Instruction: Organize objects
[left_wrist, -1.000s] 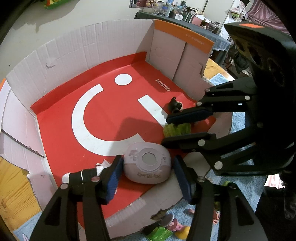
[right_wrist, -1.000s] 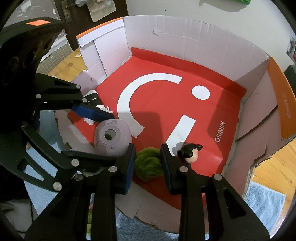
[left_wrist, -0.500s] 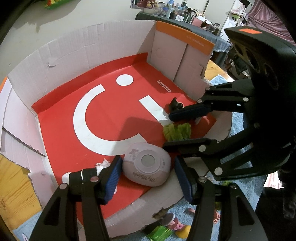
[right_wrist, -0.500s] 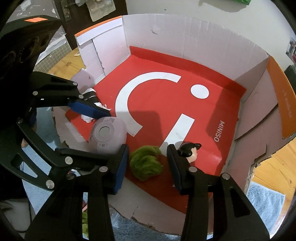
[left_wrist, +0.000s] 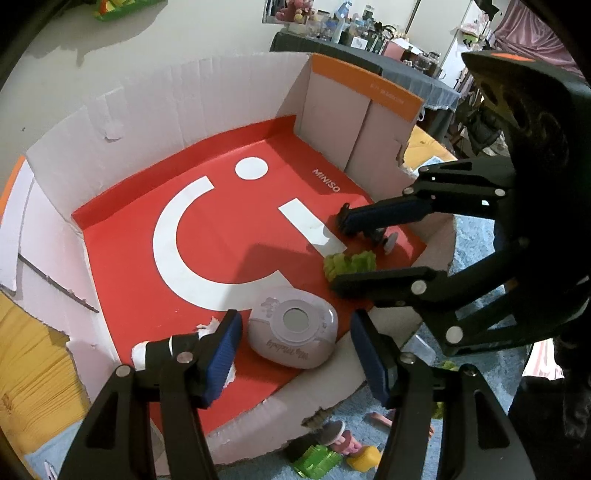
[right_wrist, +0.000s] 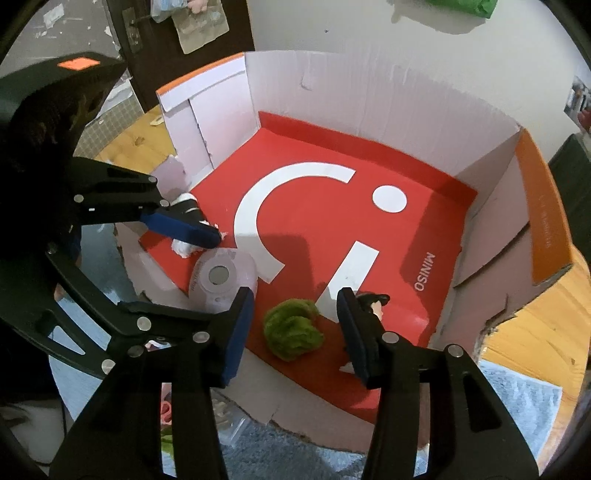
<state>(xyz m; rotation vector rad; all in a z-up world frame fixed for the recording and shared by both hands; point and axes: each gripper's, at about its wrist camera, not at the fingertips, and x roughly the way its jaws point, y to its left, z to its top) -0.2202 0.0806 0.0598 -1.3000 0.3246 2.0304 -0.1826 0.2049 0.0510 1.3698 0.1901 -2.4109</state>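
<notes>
Both fingers released: left gripper (left_wrist: 295, 354) straddles the lilac rounded plastic case (left_wrist: 293, 338) lying flat at the near edge of the red-floored cardboard box (left_wrist: 122, 258), while right gripper (right_wrist: 295, 332) brackets the green fuzzy tuft (right_wrist: 291, 328), each thing dead ahead.

Left tongs (left_wrist: 295, 354) spread wide, gripping nothing; right tongs (right_wrist: 295, 332) likewise, side by side

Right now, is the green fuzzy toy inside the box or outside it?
Inside: the green fuzzy toy lies on the box's red floor, between the open right hand-held gripper's fingers.
</notes>
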